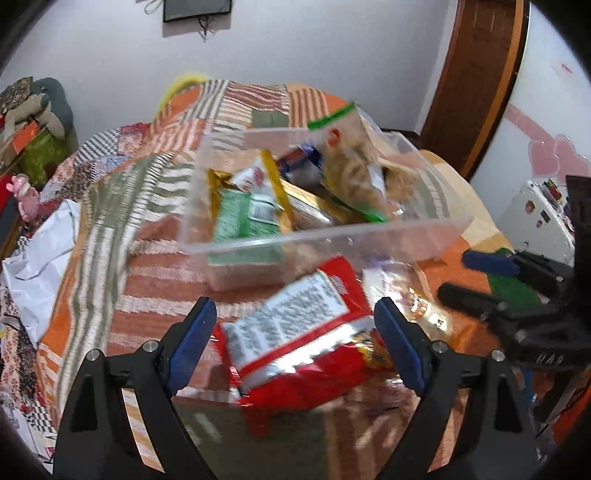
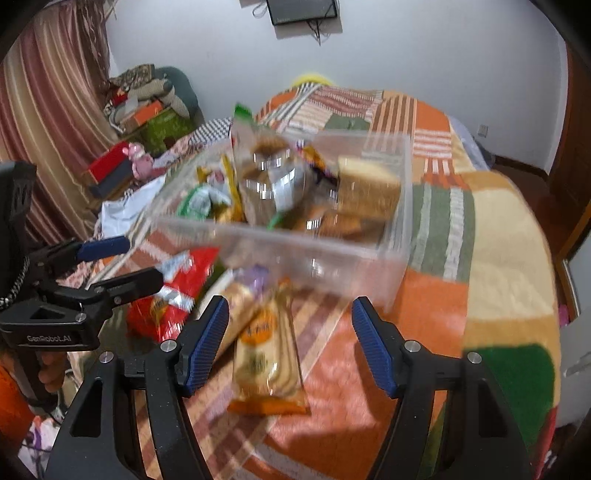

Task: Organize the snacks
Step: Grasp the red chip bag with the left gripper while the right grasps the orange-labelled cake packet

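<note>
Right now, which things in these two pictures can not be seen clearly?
- Red snack bag, left wrist view: print unreadable from motion blur.
- Orange cake packet, right wrist view: label blurred.
- Clear plastic bin: lower snacks hidden under the upper packets.
- Wall screen: cut off by the top edge.

We see a patchwork quilt (image 2: 436, 295) covering the bed. A wall-mounted screen (image 2: 303, 11) hangs above; a striped curtain (image 2: 48, 110) hangs left, beside a pink toy (image 2: 140, 162).
</note>
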